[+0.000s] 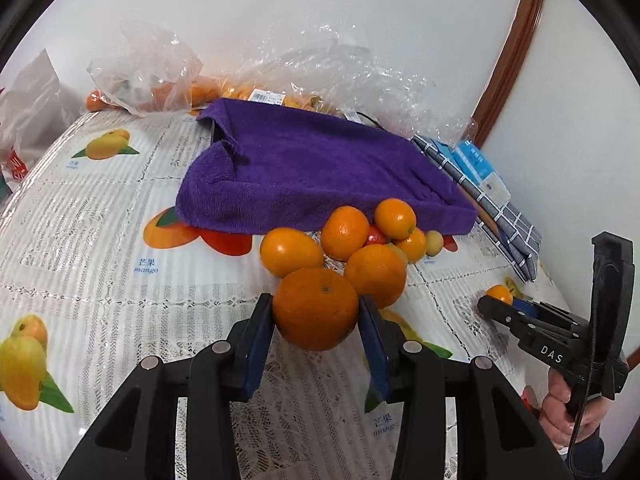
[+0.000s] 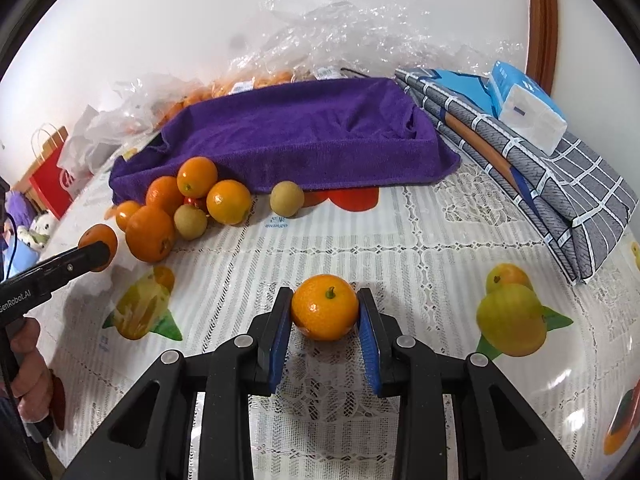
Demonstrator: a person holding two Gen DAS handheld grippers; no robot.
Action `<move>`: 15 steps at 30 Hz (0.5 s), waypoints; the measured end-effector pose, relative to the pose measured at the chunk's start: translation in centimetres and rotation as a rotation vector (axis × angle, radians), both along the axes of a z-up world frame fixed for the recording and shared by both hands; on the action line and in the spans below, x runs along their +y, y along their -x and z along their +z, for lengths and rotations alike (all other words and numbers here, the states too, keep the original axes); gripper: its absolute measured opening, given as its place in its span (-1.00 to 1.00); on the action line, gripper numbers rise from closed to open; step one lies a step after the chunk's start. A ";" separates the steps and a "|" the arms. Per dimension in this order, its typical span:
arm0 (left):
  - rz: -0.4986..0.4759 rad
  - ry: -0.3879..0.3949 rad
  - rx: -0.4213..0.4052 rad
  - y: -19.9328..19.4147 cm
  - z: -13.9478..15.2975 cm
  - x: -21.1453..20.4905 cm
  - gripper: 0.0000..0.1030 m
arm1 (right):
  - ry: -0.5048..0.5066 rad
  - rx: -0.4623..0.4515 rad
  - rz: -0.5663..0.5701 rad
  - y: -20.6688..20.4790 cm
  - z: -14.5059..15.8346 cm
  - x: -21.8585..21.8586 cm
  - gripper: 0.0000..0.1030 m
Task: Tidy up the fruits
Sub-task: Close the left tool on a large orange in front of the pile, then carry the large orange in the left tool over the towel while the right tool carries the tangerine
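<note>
Left wrist view: left gripper [image 1: 316,312] is clamped on a big round orange [image 1: 315,308], right by the fruit pile [image 1: 360,240] at the purple terry towel's [image 1: 312,168] front edge

Right wrist view: right gripper [image 2: 325,312] is squeezing a smaller stemmed orange [image 2: 324,307] over the lace fruit-print tablecloth [image 2: 420,240], well apart from the pile

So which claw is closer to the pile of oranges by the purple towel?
Left. The left claw holds an orange right against the pile of oranges. The right claw holds its own orange well off to the pile's right.
</note>
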State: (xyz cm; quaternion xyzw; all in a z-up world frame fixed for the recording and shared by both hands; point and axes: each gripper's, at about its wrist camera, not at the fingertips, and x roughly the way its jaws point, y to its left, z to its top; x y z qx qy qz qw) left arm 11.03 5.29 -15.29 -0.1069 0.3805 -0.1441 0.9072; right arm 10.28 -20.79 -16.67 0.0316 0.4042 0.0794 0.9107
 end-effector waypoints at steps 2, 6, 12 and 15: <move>0.002 0.001 0.000 -0.1 0.0 0.1 -0.22 | 0.000 -0.012 -0.001 0.2 0.2 0.0 -0.38; 0.007 -0.004 -0.001 -0.1 0.0 0.1 -0.22 | -0.006 -0.020 0.001 0.3 0.3 -0.1 -0.38; 0.009 -0.001 -0.020 0.3 0.2 0.2 -0.22 | -0.009 -0.031 -0.017 0.5 0.5 -0.3 -0.38; 0.009 0.003 -0.031 0.4 0.3 0.3 -0.22 | -0.022 -0.031 -0.027 0.6 0.6 -0.6 -0.38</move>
